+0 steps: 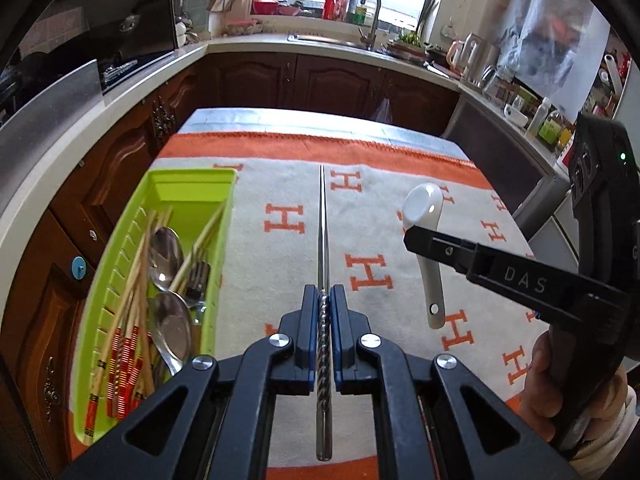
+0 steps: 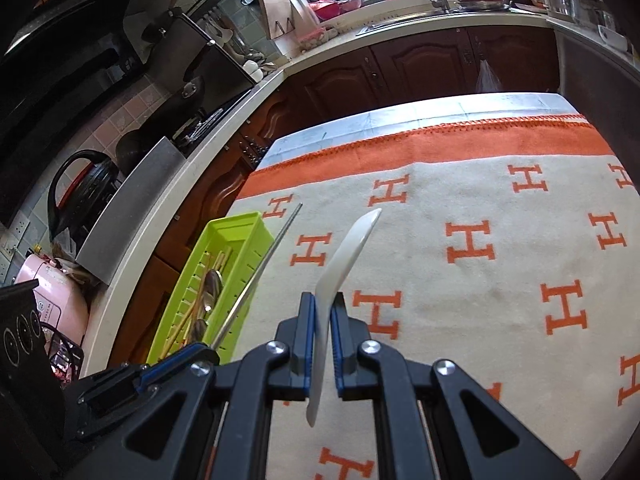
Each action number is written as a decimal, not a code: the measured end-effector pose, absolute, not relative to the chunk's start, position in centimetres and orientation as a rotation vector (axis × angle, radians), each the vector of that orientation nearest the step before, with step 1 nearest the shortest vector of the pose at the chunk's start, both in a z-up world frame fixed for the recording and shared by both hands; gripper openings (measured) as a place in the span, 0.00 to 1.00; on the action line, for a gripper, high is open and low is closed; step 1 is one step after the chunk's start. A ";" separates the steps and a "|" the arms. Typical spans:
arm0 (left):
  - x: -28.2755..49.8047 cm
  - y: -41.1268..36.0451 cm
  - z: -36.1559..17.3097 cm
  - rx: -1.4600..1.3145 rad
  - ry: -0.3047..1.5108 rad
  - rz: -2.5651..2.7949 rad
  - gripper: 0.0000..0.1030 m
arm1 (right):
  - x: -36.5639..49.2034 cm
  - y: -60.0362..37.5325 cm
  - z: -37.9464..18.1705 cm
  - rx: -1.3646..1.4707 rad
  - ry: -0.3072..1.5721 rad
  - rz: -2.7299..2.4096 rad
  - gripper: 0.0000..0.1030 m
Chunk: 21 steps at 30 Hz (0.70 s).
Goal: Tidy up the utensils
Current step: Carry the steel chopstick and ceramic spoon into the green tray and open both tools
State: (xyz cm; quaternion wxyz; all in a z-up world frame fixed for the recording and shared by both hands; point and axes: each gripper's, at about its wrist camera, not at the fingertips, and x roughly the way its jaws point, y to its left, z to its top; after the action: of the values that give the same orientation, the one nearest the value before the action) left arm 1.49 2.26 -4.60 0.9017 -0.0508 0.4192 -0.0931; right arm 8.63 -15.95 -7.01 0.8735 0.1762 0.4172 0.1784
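My left gripper (image 1: 323, 300) is shut on a metal chopstick (image 1: 323, 232) that points forward above the table; the chopstick also shows in the right wrist view (image 2: 264, 268). My right gripper (image 2: 322, 300) is shut on a white ceramic spoon (image 2: 344, 256), held on edge above the cloth. In the left wrist view the right gripper (image 1: 416, 238) holds the spoon (image 1: 424, 208) by its handle, to the right of the chopstick. A lime green utensil tray (image 1: 192, 178) at the table's left edge holds wooden chopsticks (image 1: 132, 312), metal spoons (image 1: 168, 252) and a fork (image 1: 198, 276); the tray also shows in the right wrist view (image 2: 236, 228).
The table carries a white cloth with orange H marks and an orange band (image 1: 280, 220). Brown kitchen cabinets (image 1: 328, 80) and a white counter with a sink (image 1: 360, 36) ring the table. A stove and pans (image 2: 192, 92) sit on the left counter.
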 end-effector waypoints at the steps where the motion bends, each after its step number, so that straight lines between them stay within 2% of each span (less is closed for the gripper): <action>1: 1.1 2.9 -3.9 -0.111 0.848 -0.183 0.03 | 8.5 -15.4 -6.6 0.367 0.871 0.388 0.07; 5: -0.6 6.6 -1.6 -0.131 0.781 -0.125 0.03 | 8.2 -12.4 -5.3 0.340 0.880 0.463 0.07; 9: -1.3 11.0 -1.6 -0.165 0.765 -0.056 0.03 | 8.3 -8.5 -5.0 0.312 0.917 0.549 0.07; 15: -0.9 15.7 -5.1 -0.215 0.834 0.008 0.03 | 8.4 -3.1 -6.6 0.266 0.999 0.624 0.07; 21: -0.4 16.8 -8.5 -0.249 0.900 -0.017 0.04 | 8.9 0.2 -8.7 0.219 1.069 0.634 0.07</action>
State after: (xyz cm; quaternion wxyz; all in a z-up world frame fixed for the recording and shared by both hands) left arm -0.38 16.78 -8.48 0.8929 -0.1201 0.4339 -0.0082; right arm 8.94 0.22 -8.69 0.8073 0.1024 0.4999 0.2963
